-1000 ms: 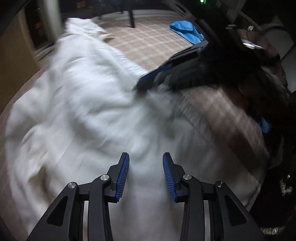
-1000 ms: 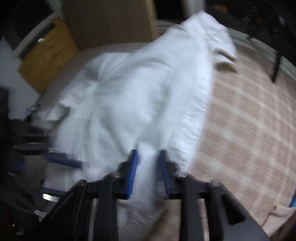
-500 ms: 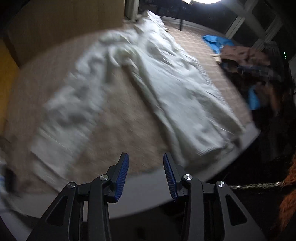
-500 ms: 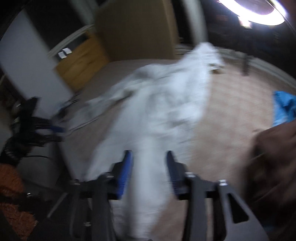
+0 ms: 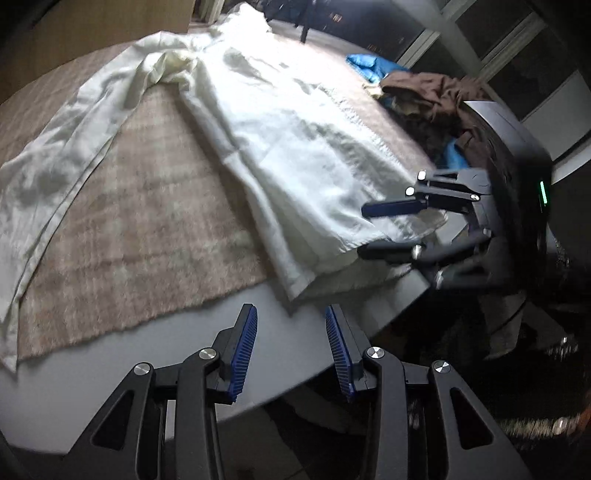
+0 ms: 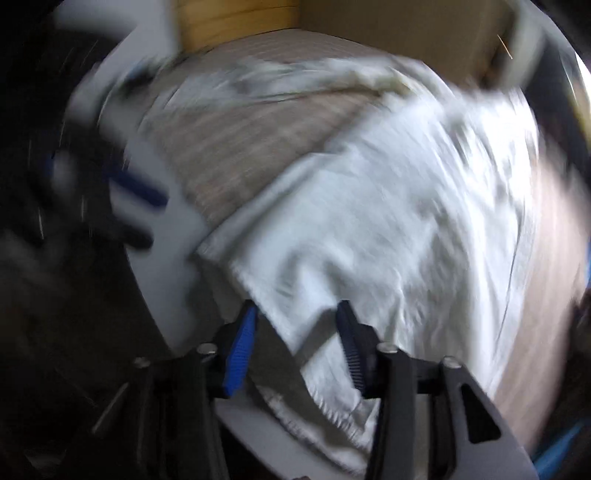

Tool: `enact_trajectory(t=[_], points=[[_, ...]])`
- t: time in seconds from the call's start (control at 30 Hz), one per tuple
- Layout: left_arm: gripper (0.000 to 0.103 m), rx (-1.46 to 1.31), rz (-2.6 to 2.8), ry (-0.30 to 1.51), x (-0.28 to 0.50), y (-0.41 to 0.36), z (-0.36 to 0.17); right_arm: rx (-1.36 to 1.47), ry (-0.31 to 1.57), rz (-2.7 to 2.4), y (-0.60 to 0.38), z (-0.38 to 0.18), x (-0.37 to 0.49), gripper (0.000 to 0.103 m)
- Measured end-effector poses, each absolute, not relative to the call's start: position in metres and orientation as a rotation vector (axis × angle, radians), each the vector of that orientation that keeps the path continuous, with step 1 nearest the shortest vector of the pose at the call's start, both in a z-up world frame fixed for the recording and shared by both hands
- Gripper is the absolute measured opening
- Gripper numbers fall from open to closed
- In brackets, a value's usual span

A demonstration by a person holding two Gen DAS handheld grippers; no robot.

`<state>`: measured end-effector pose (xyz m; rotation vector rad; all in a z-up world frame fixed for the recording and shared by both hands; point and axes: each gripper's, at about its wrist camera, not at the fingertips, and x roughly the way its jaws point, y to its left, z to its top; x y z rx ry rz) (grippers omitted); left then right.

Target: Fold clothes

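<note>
A long white garment [image 5: 280,122] lies spread over a beige checked cloth [image 5: 147,221] on a grey table [image 5: 177,354]; one sleeve [image 5: 55,155] trails off to the left. My left gripper [image 5: 290,314] hovers open over the table's near rim, just short of the hem corner, with nothing between its pads. My right gripper [image 5: 384,230] sits at the hem's right corner, one finger above the fabric and one below. In the blurred right wrist view its jaws are closing with the hem [image 6: 325,369] between them, the pads apart from it. The left gripper [image 6: 147,218] shows there as a smear.
A heap of brown clothes [image 5: 436,92] and a blue cloth [image 5: 369,66] lie at the table's far right. A wooden cabinet [image 6: 240,18] stands behind the table. Beyond the near rim the floor is dark.
My left gripper drew back from over the garment to the table's near rim. My right gripper let go of the fold it pinched and swung to the hem corner.
</note>
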<state>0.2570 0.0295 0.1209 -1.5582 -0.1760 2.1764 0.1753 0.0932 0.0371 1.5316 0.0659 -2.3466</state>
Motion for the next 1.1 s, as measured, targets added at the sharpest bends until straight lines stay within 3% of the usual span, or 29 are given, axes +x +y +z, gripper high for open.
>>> enact_trajectory(t=[0.07,0.23,0.57,0.8,1.0,1.1], points=[[0.037,-1.532,2.184,-0.136,0.251,0.04,0.118,1.562,-0.151,-2.367,0.118,0.038,0.169,0.025],[0.037,-1.474,2.17,-0.049,0.247,0.066,0.121,1.576,-0.622,-2.301,0.161,0.027,0.161,0.021],[0.035,-1.525,2.151,0.085,0.235,0.076,0.105,1.535,-0.786,-2.238,0.172,0.026,0.167,0.022],[0.033,-1.535,2.208,-0.041,0.239,0.047,0.12,1.479,-1.103,-2.193,0.204,0.015,0.167,0.021],[0.034,-1.448,2.185,-0.073,0.238,0.06,0.151,1.518,-0.909,-2.242,0.189,0.026,0.168,0.022],[0.034,-1.488,2.144,-0.053,0.23,0.072,0.14,1.521,-0.676,-2.303,0.165,0.041,0.172,0.022]])
